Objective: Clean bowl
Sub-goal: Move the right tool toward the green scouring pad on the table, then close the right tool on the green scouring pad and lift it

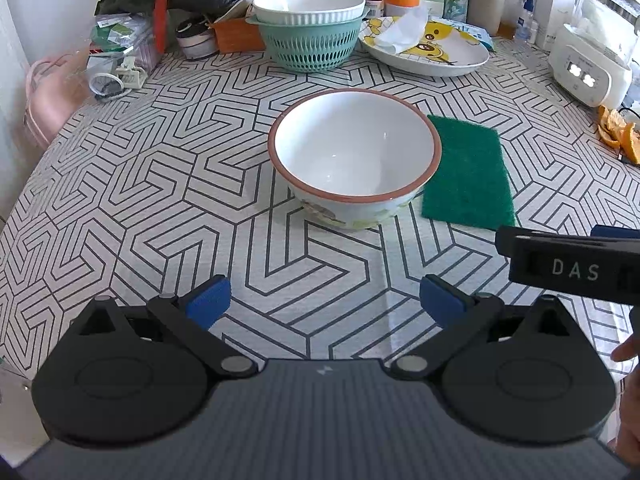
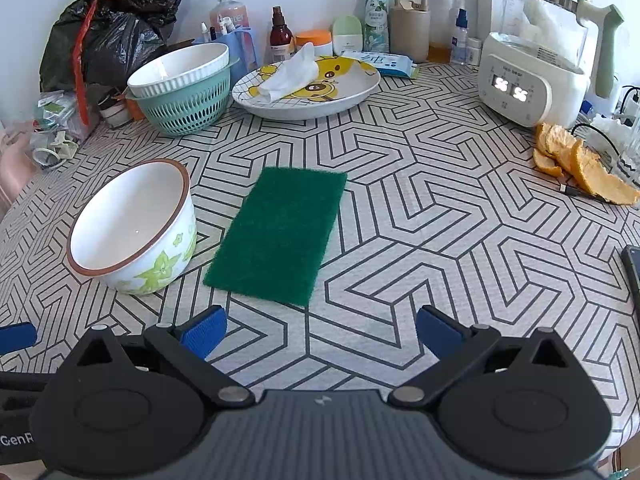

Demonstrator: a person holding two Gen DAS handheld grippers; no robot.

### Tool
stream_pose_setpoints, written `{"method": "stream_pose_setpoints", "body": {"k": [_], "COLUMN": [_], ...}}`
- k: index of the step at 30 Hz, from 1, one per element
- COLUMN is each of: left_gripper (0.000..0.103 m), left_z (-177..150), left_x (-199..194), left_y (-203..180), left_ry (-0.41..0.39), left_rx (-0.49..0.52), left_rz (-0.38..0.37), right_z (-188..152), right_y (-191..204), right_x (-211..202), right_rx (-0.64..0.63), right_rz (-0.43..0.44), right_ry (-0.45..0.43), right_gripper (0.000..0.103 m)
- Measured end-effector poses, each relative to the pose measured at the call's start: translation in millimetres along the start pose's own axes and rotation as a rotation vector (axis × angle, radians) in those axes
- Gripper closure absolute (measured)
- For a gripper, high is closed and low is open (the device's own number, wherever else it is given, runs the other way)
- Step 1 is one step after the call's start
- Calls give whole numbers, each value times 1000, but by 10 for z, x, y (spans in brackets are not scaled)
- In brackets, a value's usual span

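Note:
A white bowl (image 1: 354,152) with a brown rim and green leaf print stands upright on the patterned table; the right wrist view has the bowl (image 2: 132,224) at the left. A flat green scouring pad (image 1: 466,172) lies just right of it, touching or nearly so; the pad (image 2: 280,232) is straight ahead in the right wrist view. My left gripper (image 1: 324,300) is open, well short of the bowl, holding nothing. My right gripper (image 2: 320,330) is open just short of the pad's near edge. The right gripper's body (image 1: 576,268) shows at the right of the left wrist view.
At the back stand a white dish in a teal colander (image 1: 310,36), a cartoon plate (image 1: 436,50) with a tissue, bottles, a black bag (image 2: 116,20) and a kettle base (image 2: 520,88). Orange peel (image 2: 580,164) lies far right. A dark phone edge (image 2: 632,272) sits right.

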State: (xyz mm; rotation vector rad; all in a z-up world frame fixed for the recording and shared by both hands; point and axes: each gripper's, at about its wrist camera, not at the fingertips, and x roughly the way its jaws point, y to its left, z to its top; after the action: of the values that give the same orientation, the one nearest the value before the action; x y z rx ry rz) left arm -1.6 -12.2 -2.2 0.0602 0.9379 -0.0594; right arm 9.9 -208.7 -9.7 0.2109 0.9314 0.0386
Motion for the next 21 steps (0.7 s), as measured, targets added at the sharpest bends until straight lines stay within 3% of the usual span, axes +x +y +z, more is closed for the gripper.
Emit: {"method": "stream_pose_setpoints", "body": {"k": [4,7,8,10,14,18,21], "left_gripper": [0,0,0,0,0,0,0], "left_z": [-8,-17,-12,2,13,34,39], "left_x": [-24,-91,-102,-107,-31,62,76], "left_y": [34,96,112,136,159,163,139], "left_ry": [-13,-46,-50,-52,-37,-11,-7], "left_rx": [-5,-28,-31,-34,-42,-56,-38], "left_rz": [-13,-36,-35,-27,-15,-42,-35], "right_z": [15,159,220,331,496,626,661], "right_y": [-168,-212,-187,-130,-13,41,99], "right_x": [-44,3,22,59,228,469,599], "right_rx": [97,72,38,-32,-135,-148,-145], "right_rz": [103,95,79,58,135,91,117], "right_ry": [-81,-88,-84,-69,22,63,87], "right_gripper": [5,25,27,27,24,24,25]}}
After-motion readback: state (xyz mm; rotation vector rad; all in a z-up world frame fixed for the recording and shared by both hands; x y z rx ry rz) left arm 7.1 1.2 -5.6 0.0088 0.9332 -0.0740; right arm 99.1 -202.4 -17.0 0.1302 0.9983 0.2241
